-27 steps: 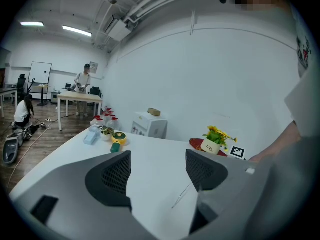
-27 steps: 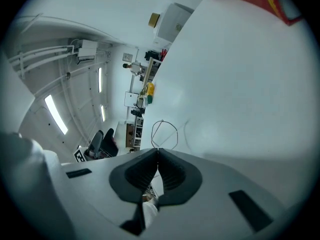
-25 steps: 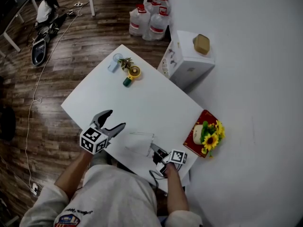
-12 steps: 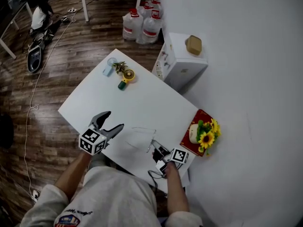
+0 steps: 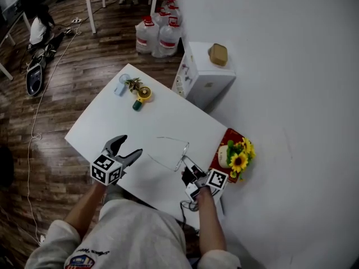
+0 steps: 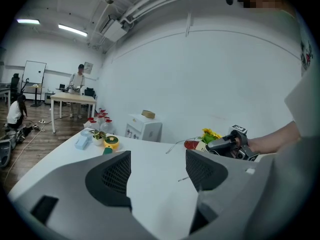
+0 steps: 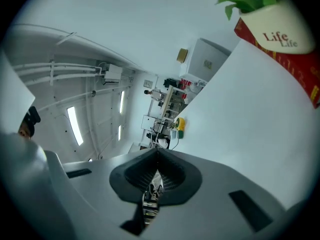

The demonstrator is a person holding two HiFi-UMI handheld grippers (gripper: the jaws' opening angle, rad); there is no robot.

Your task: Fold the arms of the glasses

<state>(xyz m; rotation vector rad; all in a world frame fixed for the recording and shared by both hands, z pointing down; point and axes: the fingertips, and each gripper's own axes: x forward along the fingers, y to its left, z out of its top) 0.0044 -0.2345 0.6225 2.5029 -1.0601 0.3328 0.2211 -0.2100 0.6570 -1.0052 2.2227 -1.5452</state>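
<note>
The right gripper point(image 5: 185, 165), jaws pressed together, seems to pinch one arm of the wire-rimmed glasses point(image 5: 170, 153), just left of the sunflower pot point(image 5: 233, 157). Farther left of the pot, the left gripper point(image 5: 130, 146) hovers with its jaws spread and empty. Folding looks barely begun. Next, the left gripper must catch the free arm and swing it inward.

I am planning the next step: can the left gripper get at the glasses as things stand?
Probably yes. The left gripper has its jaws apart and empty. Nothing stands between it and the glasses, which the shut right gripper holds up beside it.
</note>
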